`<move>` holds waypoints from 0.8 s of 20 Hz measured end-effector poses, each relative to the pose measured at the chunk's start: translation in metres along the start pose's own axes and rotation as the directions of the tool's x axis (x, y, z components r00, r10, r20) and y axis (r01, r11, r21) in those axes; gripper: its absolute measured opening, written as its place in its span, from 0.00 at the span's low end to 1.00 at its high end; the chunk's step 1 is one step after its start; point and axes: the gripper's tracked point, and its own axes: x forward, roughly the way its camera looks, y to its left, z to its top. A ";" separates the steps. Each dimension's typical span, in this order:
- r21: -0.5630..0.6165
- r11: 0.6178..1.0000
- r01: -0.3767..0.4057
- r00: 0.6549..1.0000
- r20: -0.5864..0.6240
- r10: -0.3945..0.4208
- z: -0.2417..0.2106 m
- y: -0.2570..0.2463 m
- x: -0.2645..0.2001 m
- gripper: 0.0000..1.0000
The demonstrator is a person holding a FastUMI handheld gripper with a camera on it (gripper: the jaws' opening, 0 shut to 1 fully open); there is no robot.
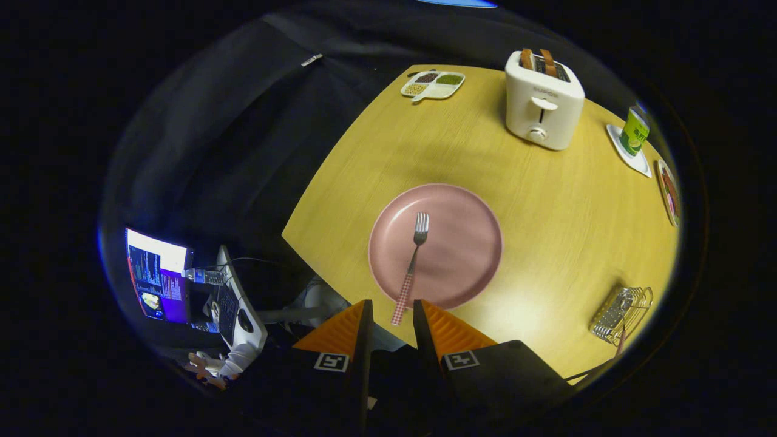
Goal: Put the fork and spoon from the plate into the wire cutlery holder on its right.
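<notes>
I hold the claw (391,315) high above the table (546,243), its fingers set narrowly apart with nothing between them. Just ahead of them lies the fork (414,258) on the pink plate (467,243), its checked handle end reaching over the near rim into the gap between my fingertips. I judge it light, stiff and slick on the metal neck, so the patterned handle looks the better place to pinch. Apart from the fork, the plate is bare. Well off to the right of the fingers stands the wire cutlery holder (622,312); something slim may already stand in it, perhaps the spoon, though the view is too warped there to tell. Far beyond the plate, a toaster (543,100) holds two slices.
</notes>
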 end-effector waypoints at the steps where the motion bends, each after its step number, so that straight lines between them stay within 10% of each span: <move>1: -0.007 1.000 0.012 1.000 -0.023 -0.013 -0.001 -0.001 0.016 0.42; 16: 0.012 0.989 0.150 0.970 -0.195 -0.145 -0.018 -0.025 0.125 0.42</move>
